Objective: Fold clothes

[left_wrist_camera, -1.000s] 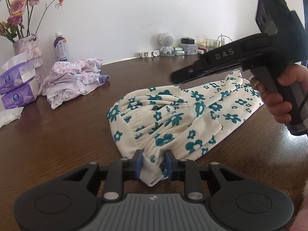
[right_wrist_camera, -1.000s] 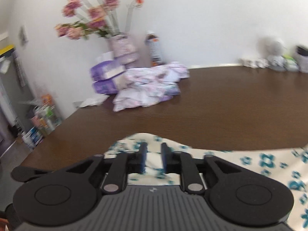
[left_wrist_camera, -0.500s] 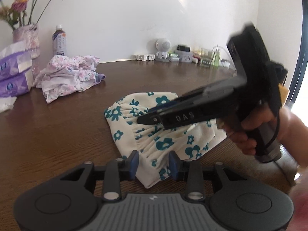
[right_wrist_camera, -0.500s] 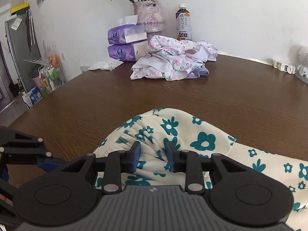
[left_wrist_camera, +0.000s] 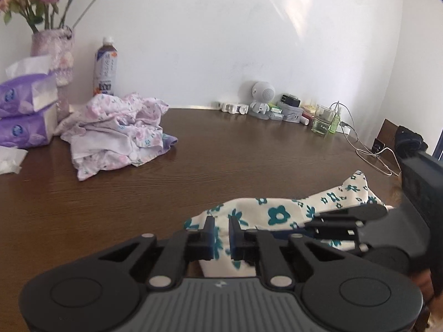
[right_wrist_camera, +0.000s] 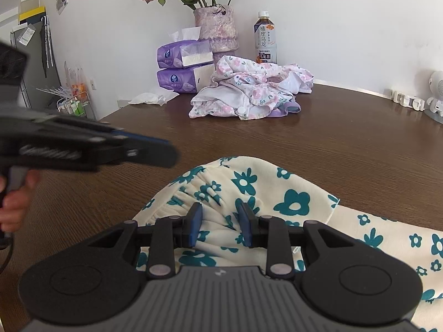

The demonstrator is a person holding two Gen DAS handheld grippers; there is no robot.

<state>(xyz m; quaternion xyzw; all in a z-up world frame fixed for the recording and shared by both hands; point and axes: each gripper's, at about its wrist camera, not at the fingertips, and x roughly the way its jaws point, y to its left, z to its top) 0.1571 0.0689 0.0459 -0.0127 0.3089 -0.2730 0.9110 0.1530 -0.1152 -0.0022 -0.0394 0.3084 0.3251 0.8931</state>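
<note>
My left gripper (left_wrist_camera: pixel 221 232) is clenched on a fold of the cream garment with teal flowers (left_wrist_camera: pixel 277 215), its blue pads pinching cloth near the gathered waistband. My right gripper (right_wrist_camera: pixel 220 222) has its pads spread apart, with the ruffled waistband lying between and beneath them; it grips nothing that I can see. The garment (right_wrist_camera: pixel 277 191) lies on the brown table (right_wrist_camera: pixel 346 144), right in front of me, partly doubled over itself.

To do this fold well, I judge I should keep the left pinch firm so the layers don't slip, then close the right pads on the waistband edge level with the left grip. If both grips sit on the same edge, I can carry it over flat and lay it square on the lower part. If I grab too much gathered cloth the fold may bunch, so I should take only the edge.

Counting what I see:
- one teal-flowered garment in hand
- one heap of pink-flowered clothes (right_wrist_camera: pixel 249 94) further back, waiting; how many pieces are in it I cannot tell
- two purple tissue packs (right_wrist_camera: pixel 184 66), stacked
- one vase of flowers (right_wrist_camera: pixel 217 27)
- one drink bottle (right_wrist_camera: pixel 265 38)
</note>
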